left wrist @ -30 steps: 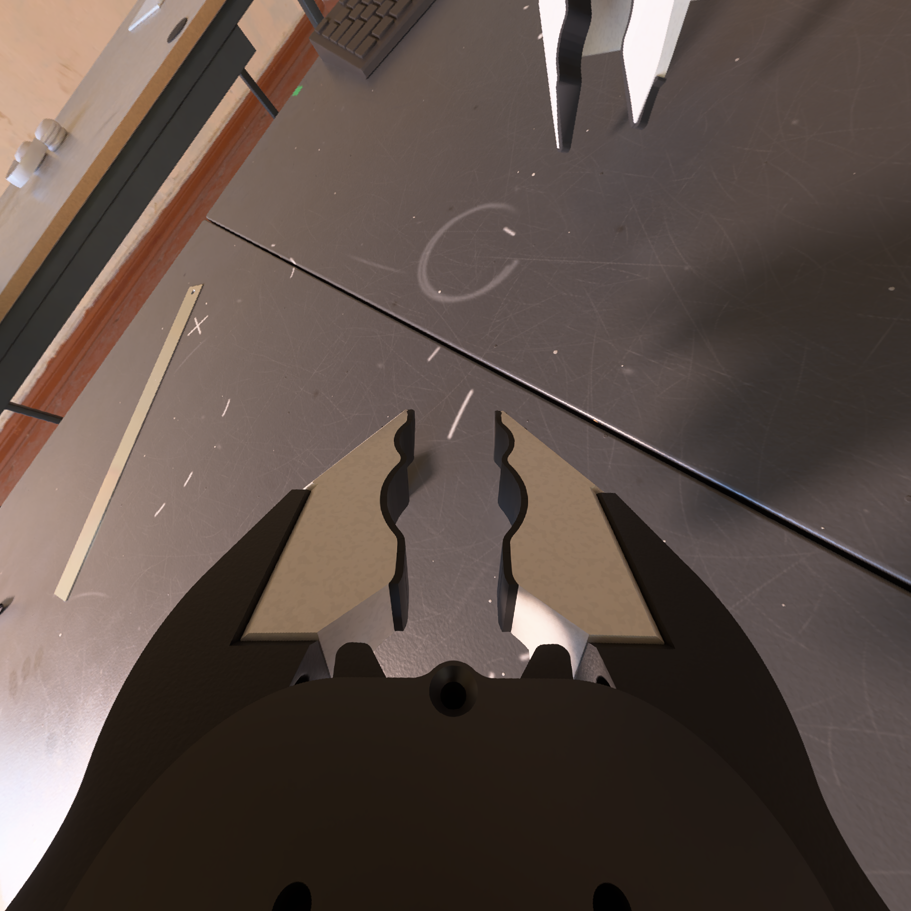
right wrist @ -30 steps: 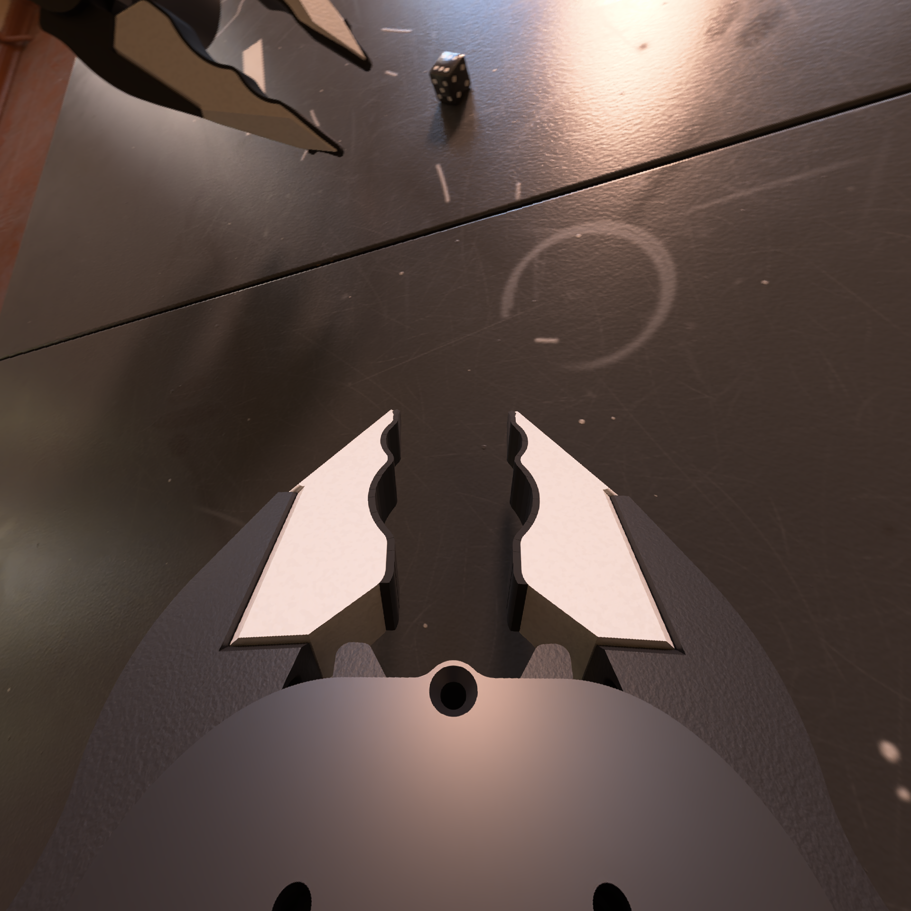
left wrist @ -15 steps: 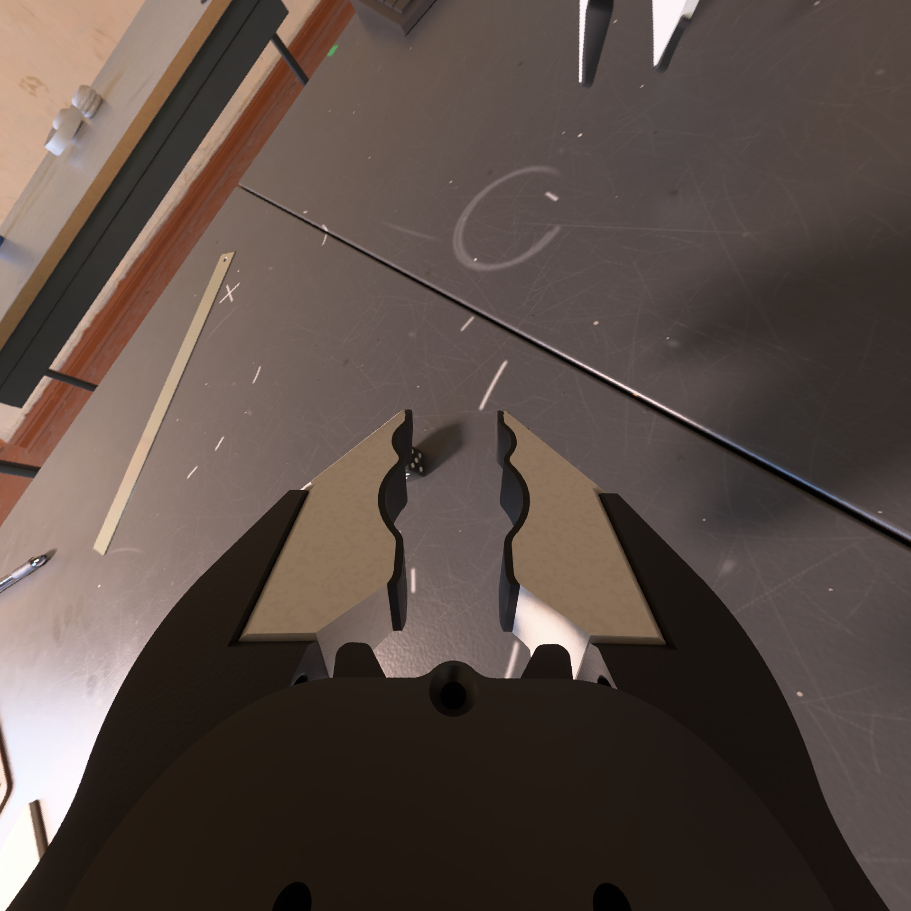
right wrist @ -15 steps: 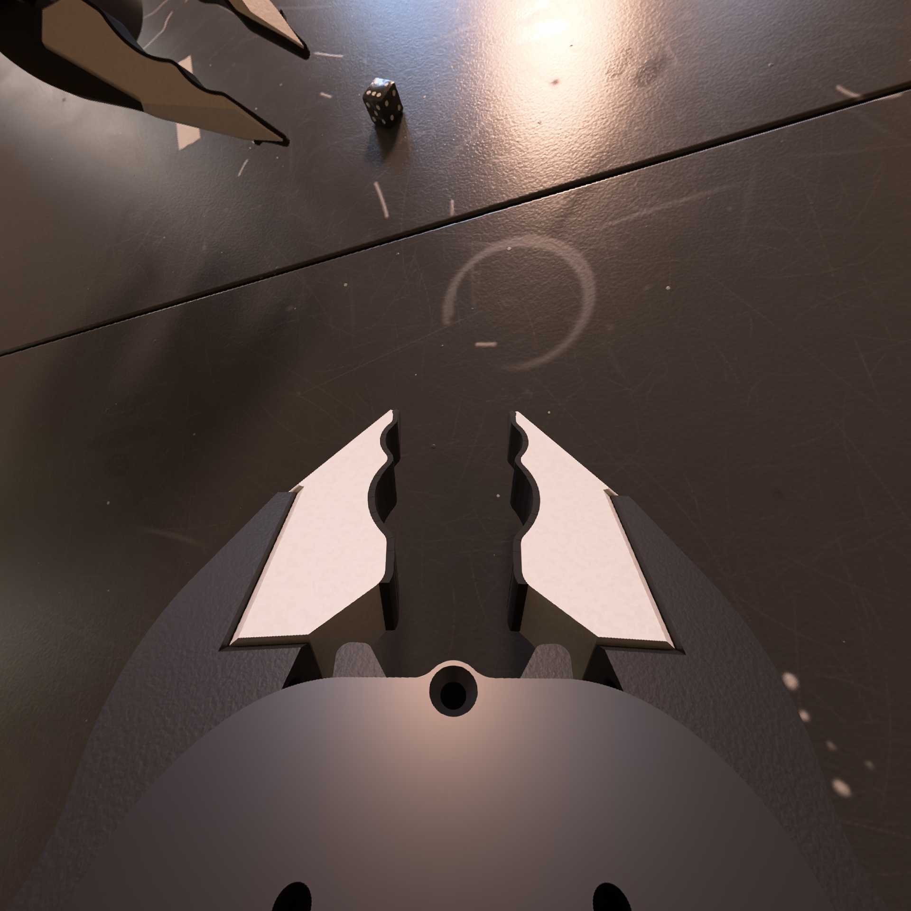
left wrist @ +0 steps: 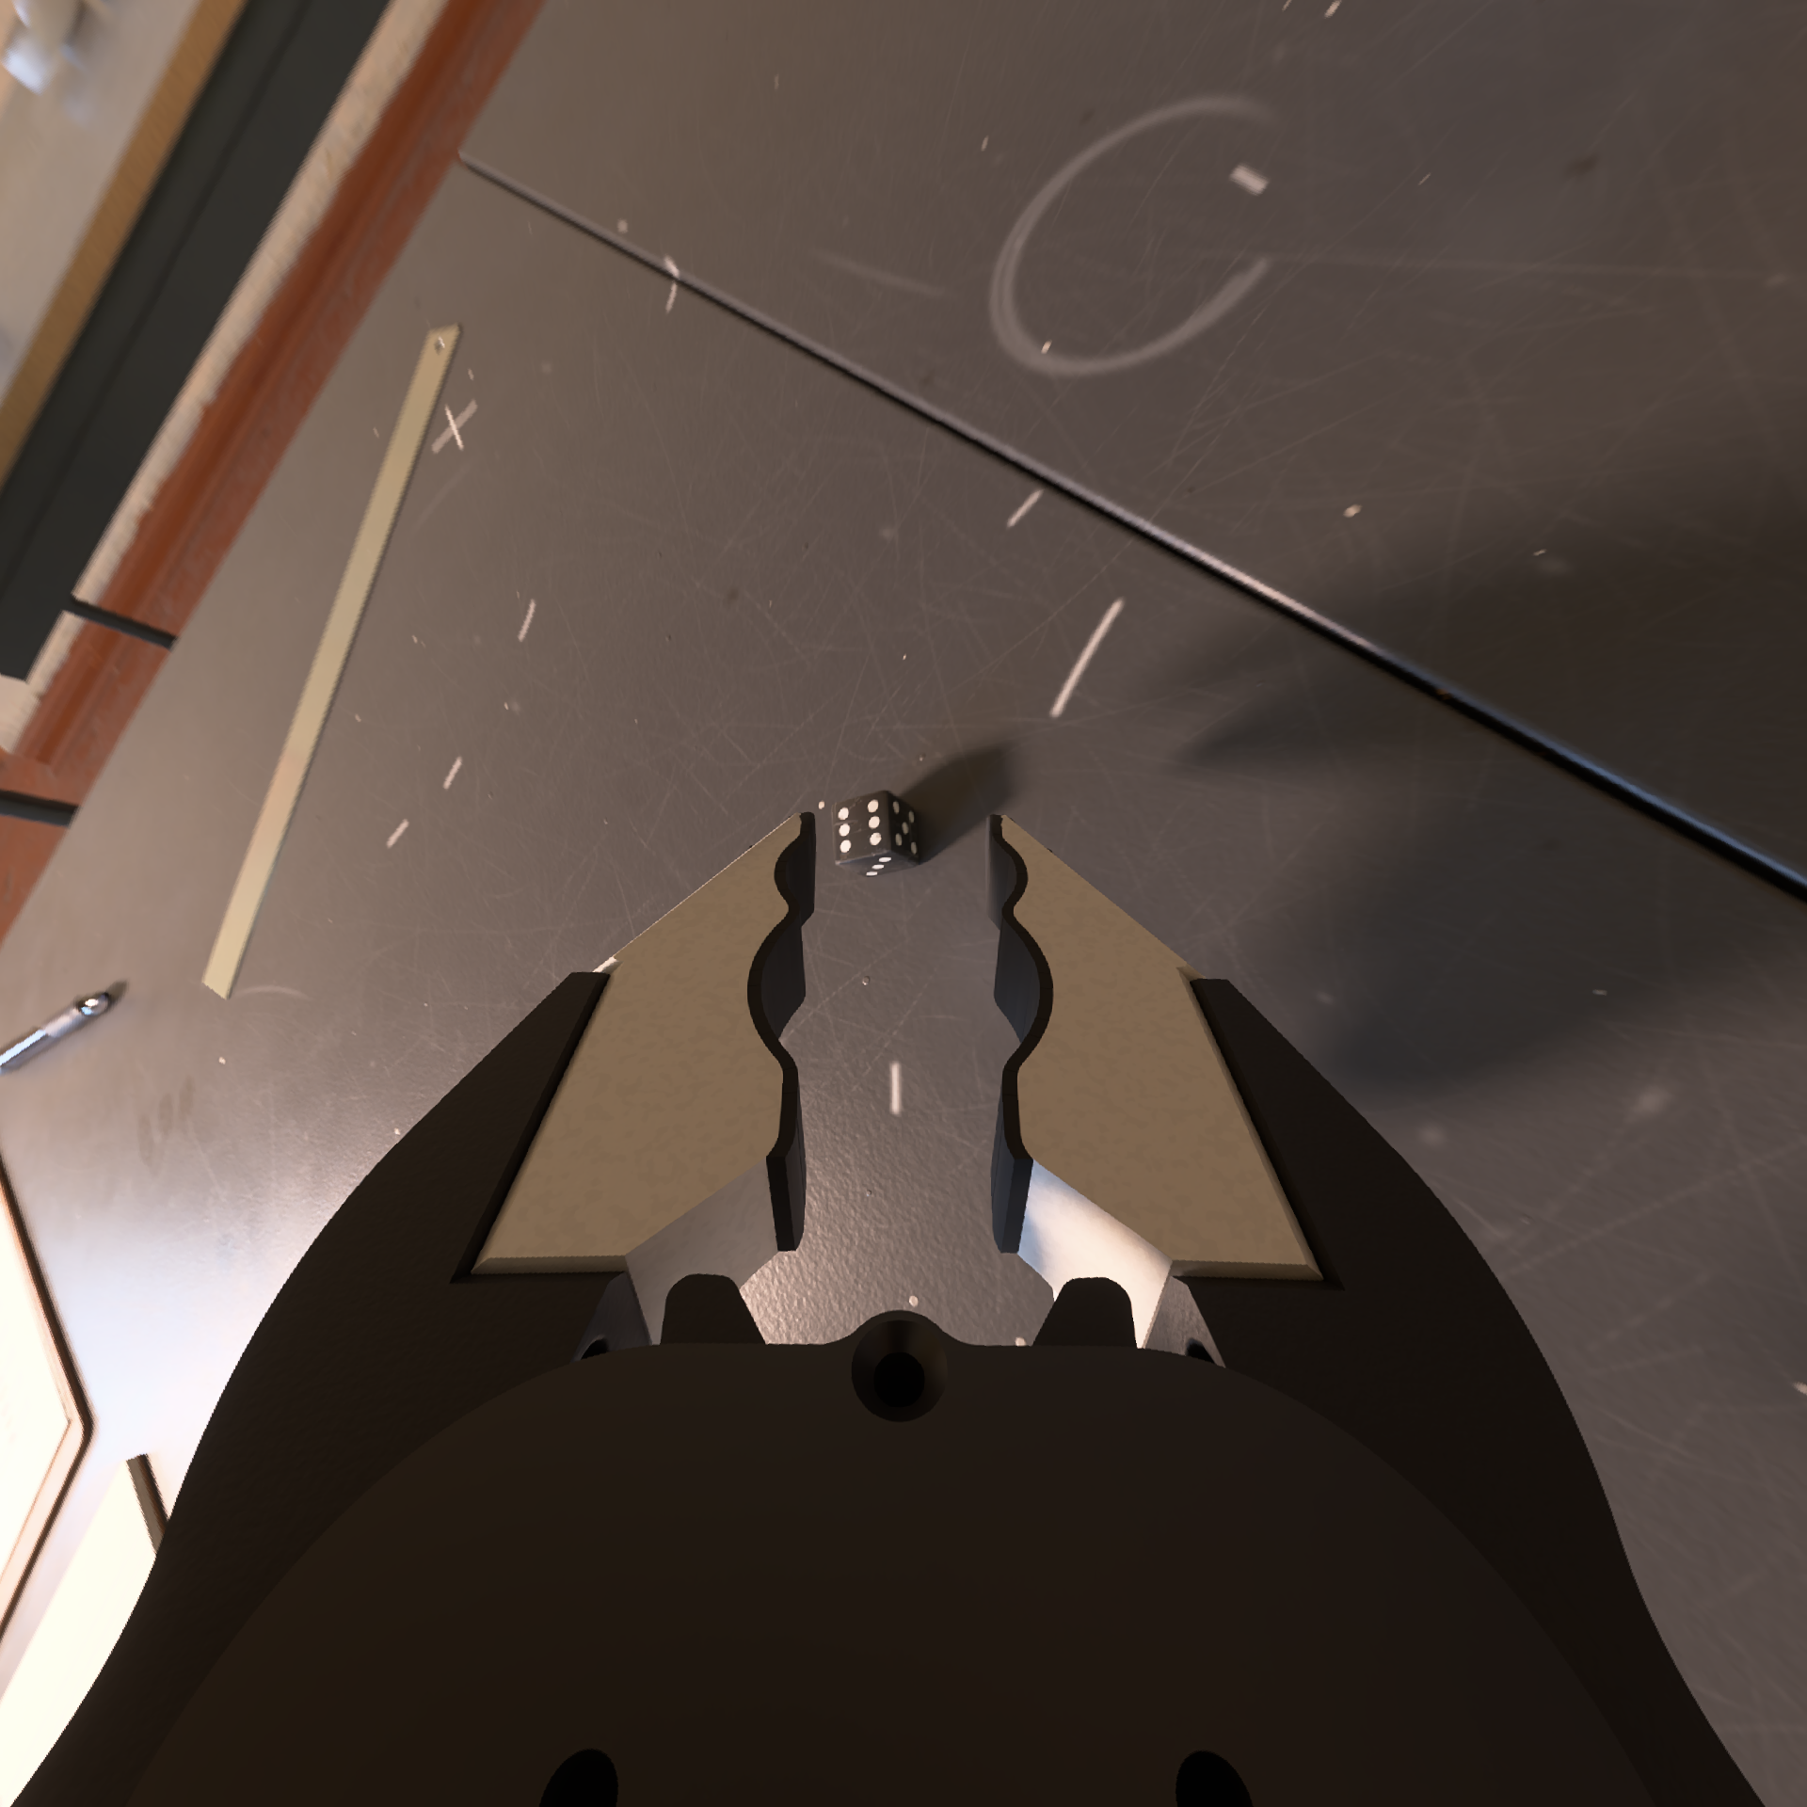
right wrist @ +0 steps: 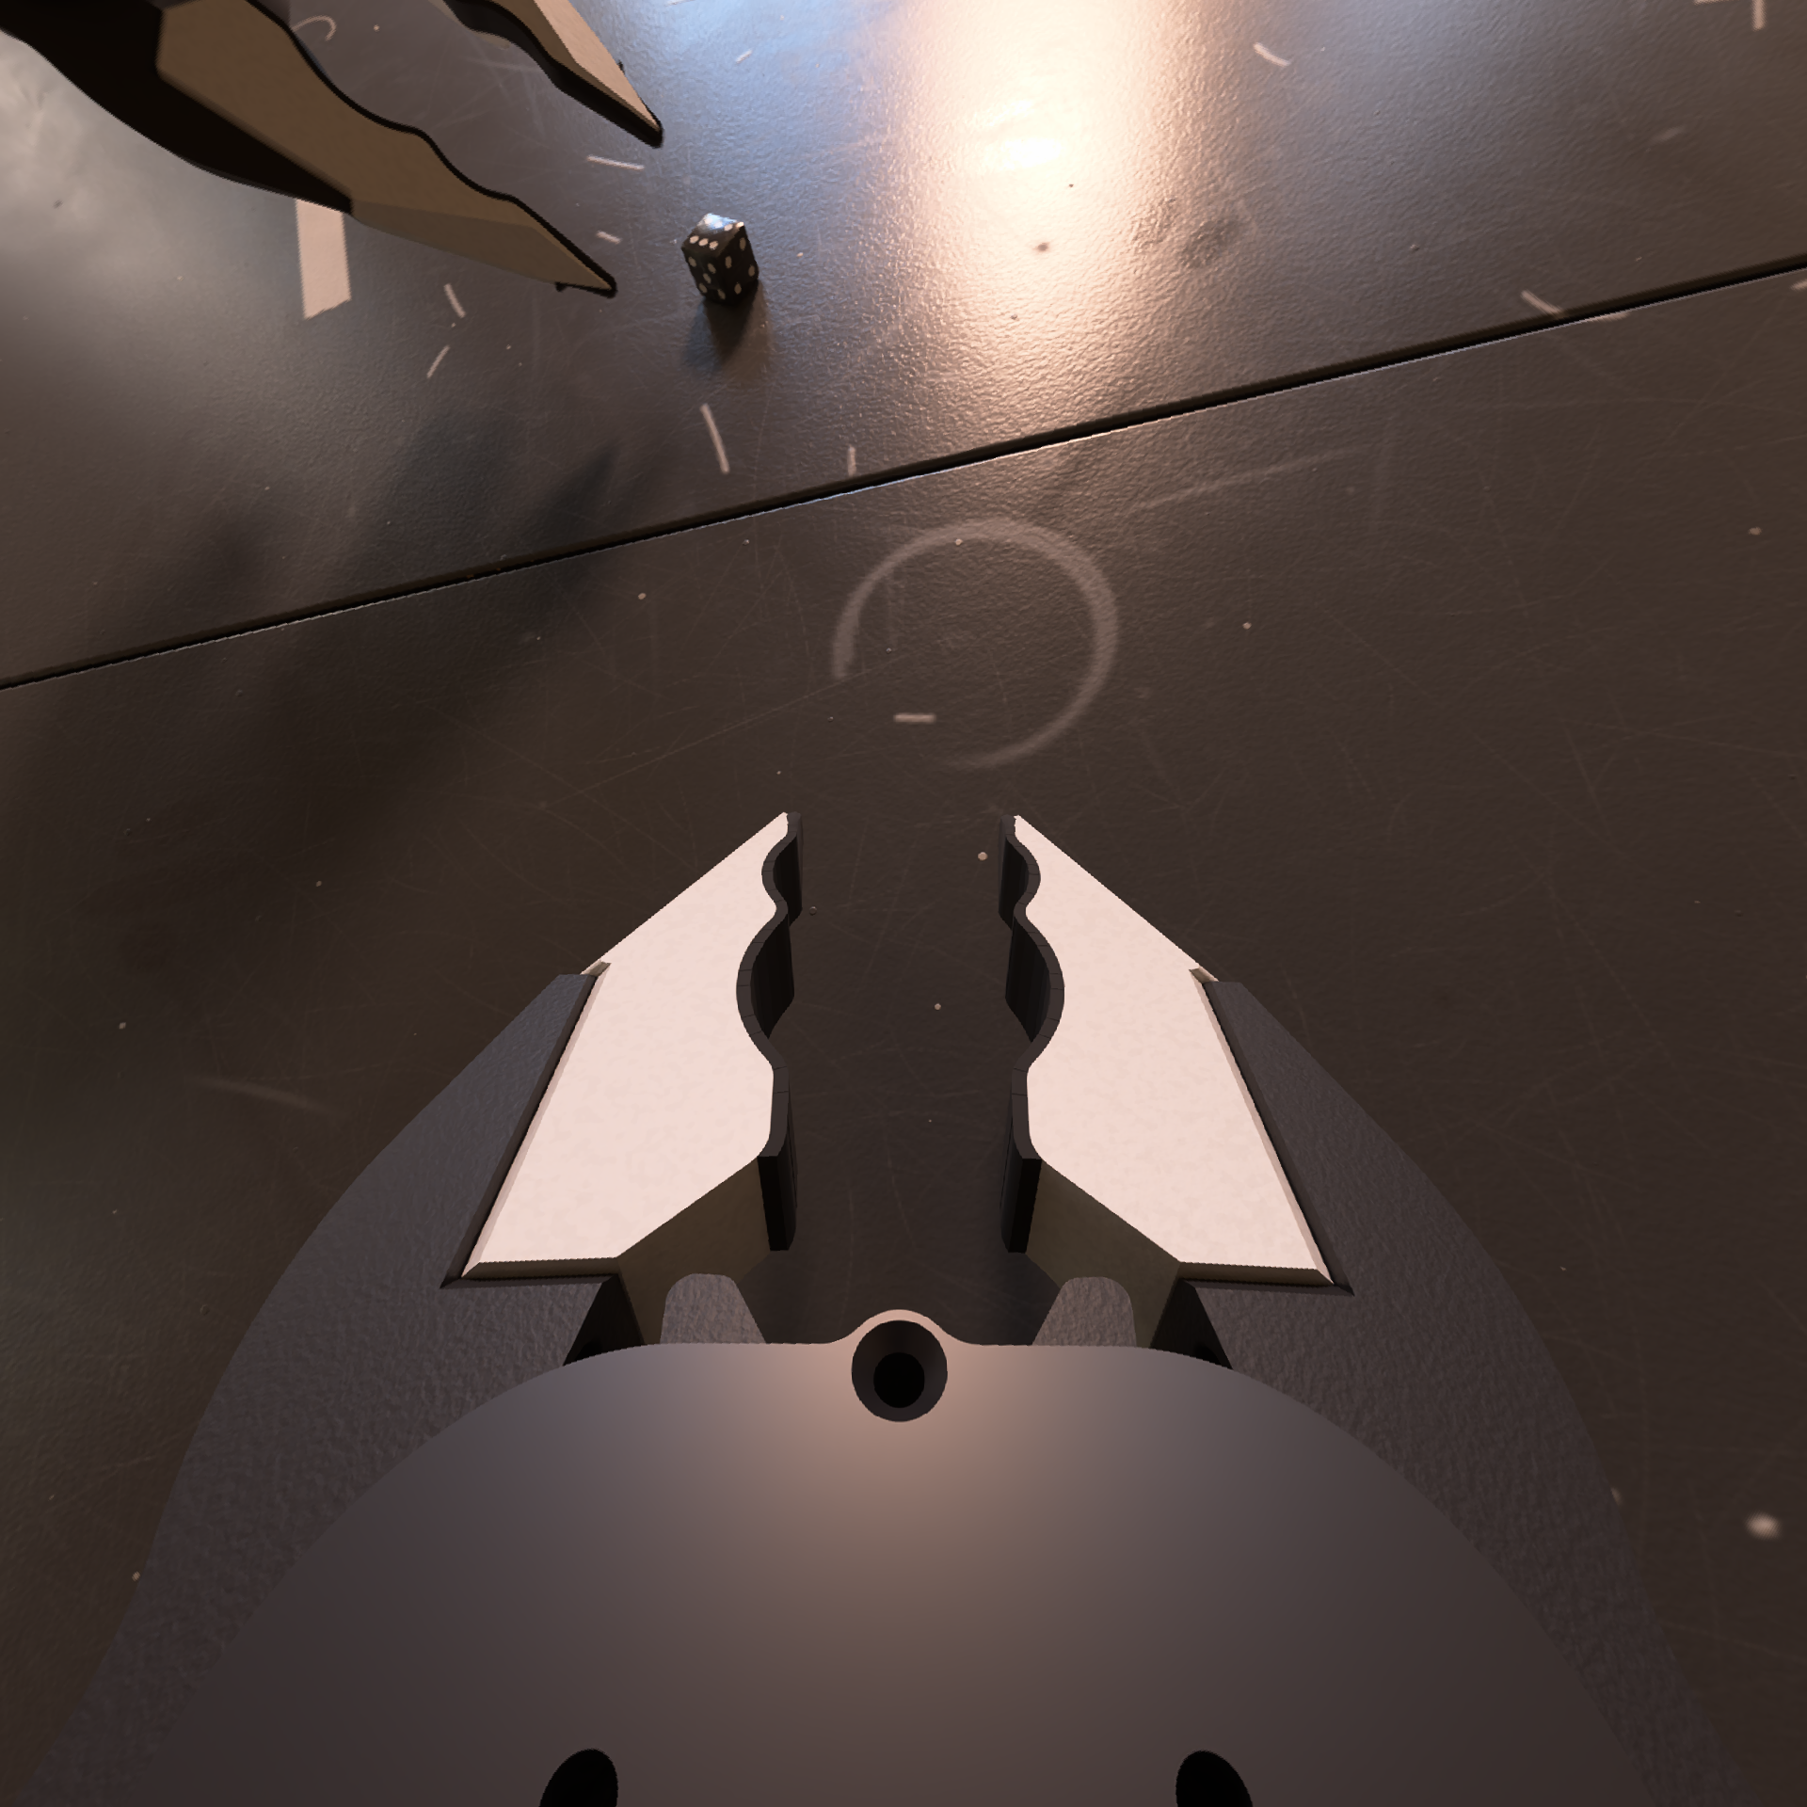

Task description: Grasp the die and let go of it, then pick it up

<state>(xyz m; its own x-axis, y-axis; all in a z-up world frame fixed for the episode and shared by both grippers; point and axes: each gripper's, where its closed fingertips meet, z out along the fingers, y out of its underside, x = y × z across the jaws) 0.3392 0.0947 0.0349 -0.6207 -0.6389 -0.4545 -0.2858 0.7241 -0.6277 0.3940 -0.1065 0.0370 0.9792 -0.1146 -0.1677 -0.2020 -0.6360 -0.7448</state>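
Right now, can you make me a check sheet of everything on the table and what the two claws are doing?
Surface: dark scratched table, a seam across it, a pale ring mark.
Job's things: black die resting on the table, not gripped.
Clutter: pale strip; a metal tool tip at the left edge.
Grippers: left gripper open, die just ahead of its tips, nearer its left finger; right gripper open, empty, well back from the die.
Cables: nothing seen.
Surroundings: red-brown floor beyond the table edge.
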